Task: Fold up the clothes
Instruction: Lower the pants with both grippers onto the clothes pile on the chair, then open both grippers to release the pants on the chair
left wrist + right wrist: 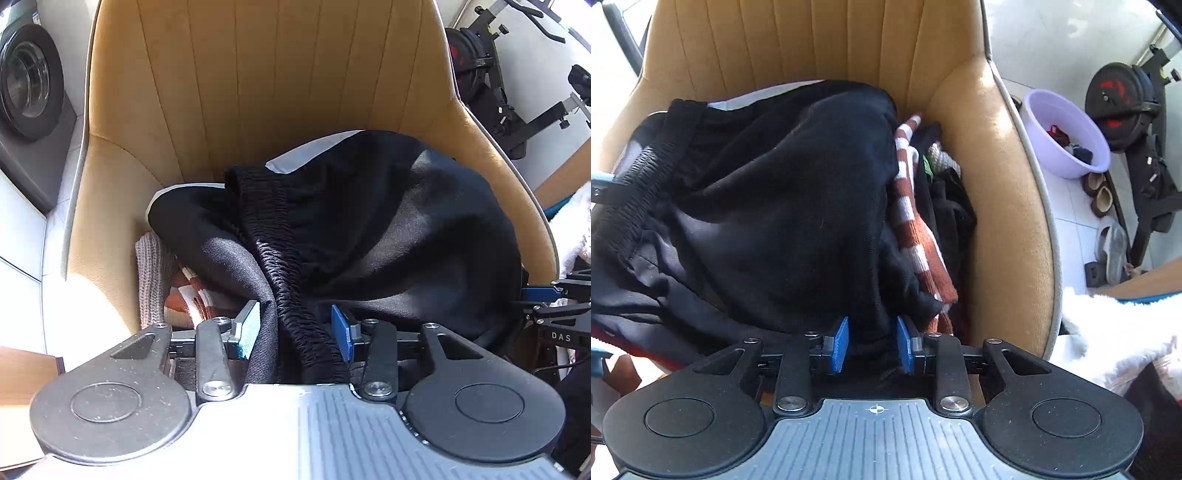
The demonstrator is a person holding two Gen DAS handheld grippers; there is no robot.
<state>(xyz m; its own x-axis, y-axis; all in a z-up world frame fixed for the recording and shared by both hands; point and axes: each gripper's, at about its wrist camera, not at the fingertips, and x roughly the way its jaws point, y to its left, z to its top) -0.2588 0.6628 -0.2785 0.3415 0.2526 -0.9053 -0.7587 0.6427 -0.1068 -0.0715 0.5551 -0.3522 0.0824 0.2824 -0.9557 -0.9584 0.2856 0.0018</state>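
A black garment with an elastic ribbed waistband [332, 229] lies heaped on the seat of a tan chair [229, 74]. My left gripper [295, 332] is shut on its waistband, cloth bunched between the blue pads. In the right wrist view the same black garment [775, 192] fills the seat, and my right gripper [872, 345] is shut on a fold of its black cloth near the front edge. The right gripper's blue finger also shows at the far right of the left wrist view [539, 294].
More clothes lie under the black one: a brown-and-white striped knit [916, 229], a grey knit [151, 273], dark items [953, 206]. Beside the chair are a washing machine [29, 81], an exercise machine [1137, 122], a lilac basin [1067, 136], slippers [1108, 243] and white fluffy fabric [1108, 332].
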